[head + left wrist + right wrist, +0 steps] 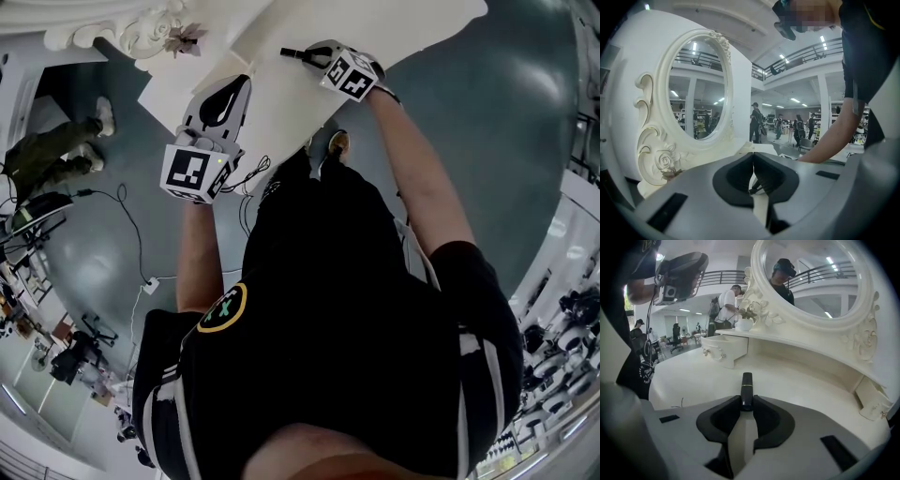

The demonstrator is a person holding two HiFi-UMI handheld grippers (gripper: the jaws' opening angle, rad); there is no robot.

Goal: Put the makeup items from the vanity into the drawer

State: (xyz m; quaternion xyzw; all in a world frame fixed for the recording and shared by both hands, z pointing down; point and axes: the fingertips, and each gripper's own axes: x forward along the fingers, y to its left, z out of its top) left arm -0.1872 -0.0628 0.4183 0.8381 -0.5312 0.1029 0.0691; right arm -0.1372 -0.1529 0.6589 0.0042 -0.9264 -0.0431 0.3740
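Right gripper (746,405) was clamped on just the near end of the slim black gold-banded makeup tube (747,384), down by the white vanity top (801,380), so I figured it could pivot or slip out on the way to the small open white drawer (725,350).

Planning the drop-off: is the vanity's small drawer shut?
No, the drawer stands pulled out, its side wall showing in the right gripper view.
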